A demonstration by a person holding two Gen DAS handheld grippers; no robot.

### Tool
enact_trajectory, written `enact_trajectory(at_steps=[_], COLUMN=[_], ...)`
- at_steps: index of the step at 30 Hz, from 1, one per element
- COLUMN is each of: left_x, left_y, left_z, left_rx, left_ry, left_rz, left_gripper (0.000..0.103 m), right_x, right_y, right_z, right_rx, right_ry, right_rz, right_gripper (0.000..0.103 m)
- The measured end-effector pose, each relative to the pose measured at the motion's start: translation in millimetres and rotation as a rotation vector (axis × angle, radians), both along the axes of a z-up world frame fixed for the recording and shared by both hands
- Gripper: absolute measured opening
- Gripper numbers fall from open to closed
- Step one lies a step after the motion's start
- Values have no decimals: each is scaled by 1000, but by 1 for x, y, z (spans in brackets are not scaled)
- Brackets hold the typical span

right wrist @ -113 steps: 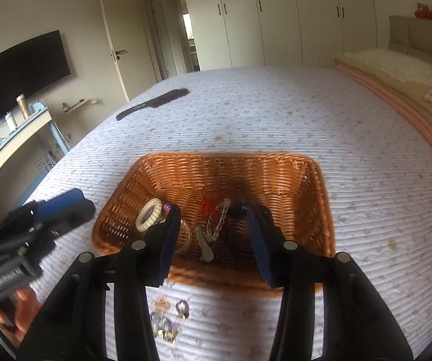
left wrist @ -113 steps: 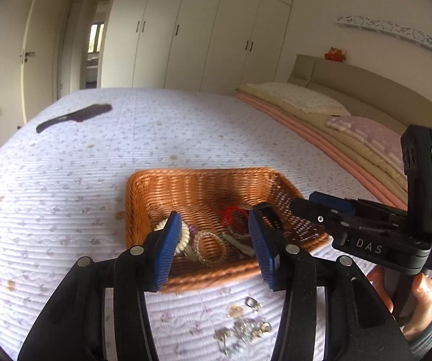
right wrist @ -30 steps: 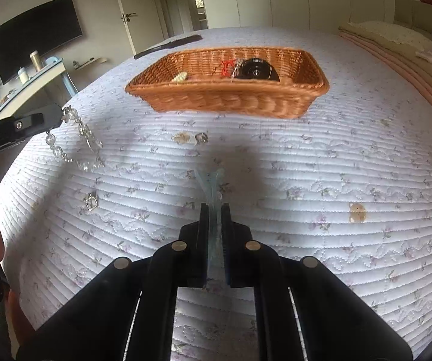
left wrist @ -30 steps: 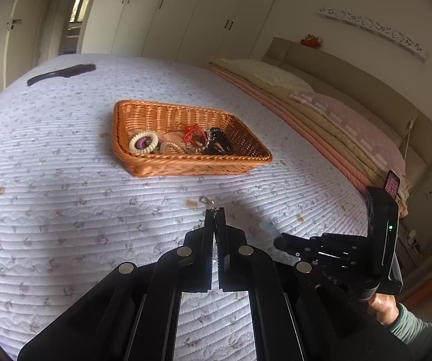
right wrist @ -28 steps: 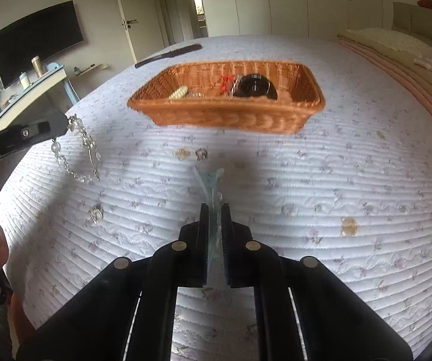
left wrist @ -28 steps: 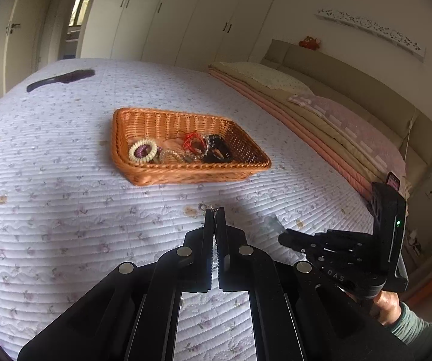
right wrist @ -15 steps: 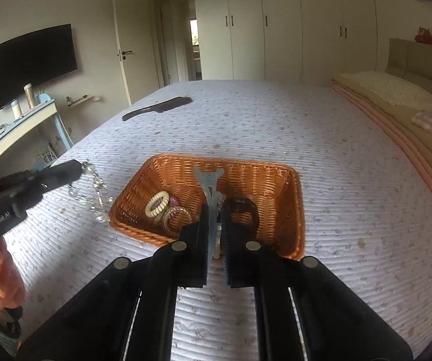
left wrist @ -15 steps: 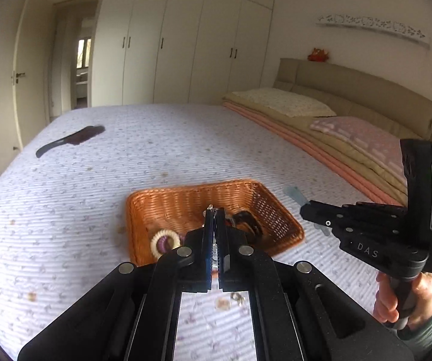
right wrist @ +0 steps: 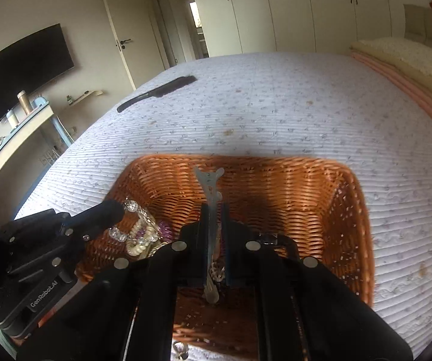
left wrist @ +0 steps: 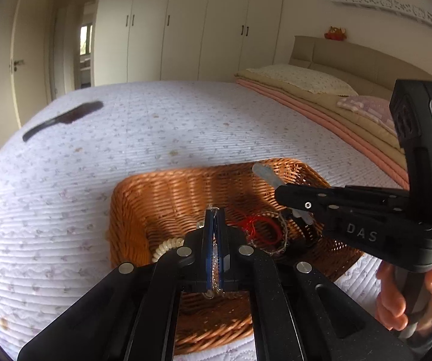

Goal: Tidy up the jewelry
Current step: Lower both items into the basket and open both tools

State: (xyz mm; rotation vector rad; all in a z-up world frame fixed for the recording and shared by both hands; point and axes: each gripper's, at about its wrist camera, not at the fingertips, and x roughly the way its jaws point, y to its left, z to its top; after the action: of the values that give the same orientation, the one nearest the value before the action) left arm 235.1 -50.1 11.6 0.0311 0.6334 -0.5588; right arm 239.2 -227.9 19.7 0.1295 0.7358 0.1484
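An orange wicker basket (left wrist: 155,186) (right wrist: 276,162) sits on the flowered bedspread and holds a red band (left wrist: 258,225), a cream spiral hair tie (left wrist: 167,246) and other pieces. My left gripper (left wrist: 214,210) is shut on a clear bead chain (left wrist: 214,258) and hovers over the basket's left half. From the right wrist view, the left gripper (right wrist: 113,207) has the bead chain (right wrist: 130,207) dangling over the basket's contents. My right gripper (right wrist: 214,207) is shut on a pale blue hair clip (right wrist: 209,180) above the basket's middle. In the left wrist view the right gripper (left wrist: 279,192) and the hair clip (left wrist: 264,174) are over the basket's right side.
A dark comb (left wrist: 62,118) (right wrist: 158,91) lies far back on the bed. Pillows (left wrist: 300,78) and folded blankets line the right side. A small metal piece (right wrist: 181,349) lies on the bedspread just before the basket. A desk (right wrist: 20,126) and a television (right wrist: 23,69) stand to the left.
Both grippers have moved forward from over the bare bedspread to above the basket, carrying the bead chain and the hair clip. Both have stayed shut throughout.
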Motion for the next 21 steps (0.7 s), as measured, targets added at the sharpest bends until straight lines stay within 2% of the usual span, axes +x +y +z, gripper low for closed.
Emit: enact_trajectory(at_steps=[4, 7, 9, 11, 12, 13, 15, 21], left_x=[7, 7, 6, 3, 0, -1, -10, -53], left_y=[0, 2, 2, 4, 6, 6, 9, 25], left_z=[-14, -17, -16, -12, -10, -8, -1, 29], left_rx=[24, 15, 14, 3, -2, -8, -18, -38], left_ry=[20, 31, 27, 20, 15, 11, -4, -60], left_rz=[7, 13, 16, 18, 24, 28, 28, 36], left_gripper=[0, 1, 11, 46, 54, 58, 58, 59], right_x=[8, 9, 9, 8, 6, 4, -3, -46], right_y=[-1, -1, -1, -1, -2, -3, -7, -13], right_z=[-15, -18, -17, -16, -15, -13, -10, 5], right_rx=[2, 8, -2, -5, -5, 2, 14, 46], right_ry=[17, 17, 19, 19, 22, 24, 12, -8], right_rz=[-4, -20, -25, -27, -33, -33, -39, -36], right_gripper=[6, 7, 7, 8, 10, 14, 19, 19])
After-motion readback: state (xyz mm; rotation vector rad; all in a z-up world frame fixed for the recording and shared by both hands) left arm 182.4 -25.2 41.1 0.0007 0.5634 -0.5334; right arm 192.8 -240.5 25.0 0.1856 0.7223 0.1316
